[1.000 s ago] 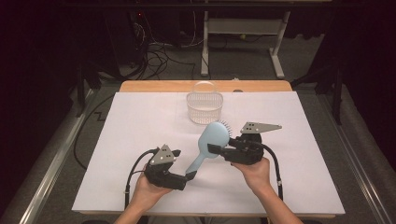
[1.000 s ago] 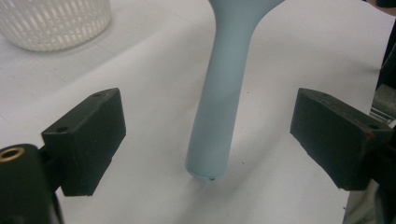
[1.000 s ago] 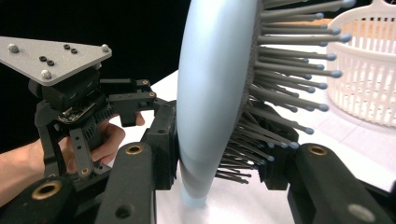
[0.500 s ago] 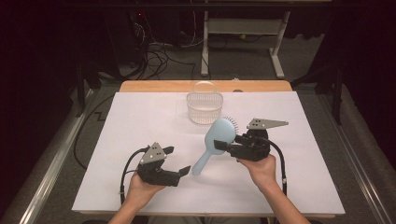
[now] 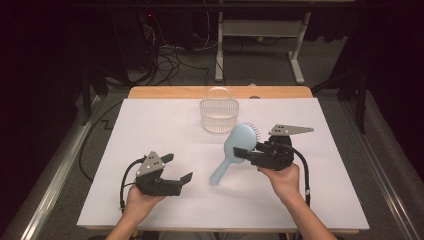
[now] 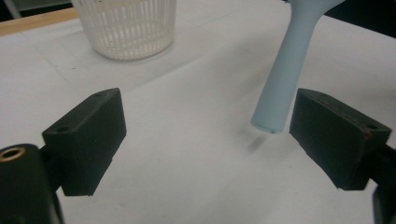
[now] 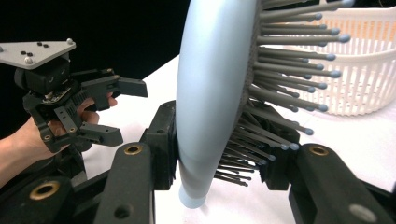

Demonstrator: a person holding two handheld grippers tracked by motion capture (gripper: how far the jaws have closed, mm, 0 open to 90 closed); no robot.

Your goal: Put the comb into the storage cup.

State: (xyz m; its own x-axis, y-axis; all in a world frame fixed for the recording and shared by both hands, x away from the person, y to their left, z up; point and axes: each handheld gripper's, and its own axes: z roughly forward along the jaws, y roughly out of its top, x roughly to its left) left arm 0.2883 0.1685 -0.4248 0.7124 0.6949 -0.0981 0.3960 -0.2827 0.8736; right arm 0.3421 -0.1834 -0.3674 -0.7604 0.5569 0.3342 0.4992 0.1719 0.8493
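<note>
Clamping the hairbrush (image 5: 239, 142), the right gripper (image 5: 243, 152) hides its bristles.

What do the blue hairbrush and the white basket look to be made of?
Hairbrush: looks like moulded plastic, smooth with a satin sheen on its pale blue back; its thin grey bristles end in small ball tips. Basket: probably thin white plastic, semi-matte, judging by its slotted ribbed wall and slim hoop handle.
</note>
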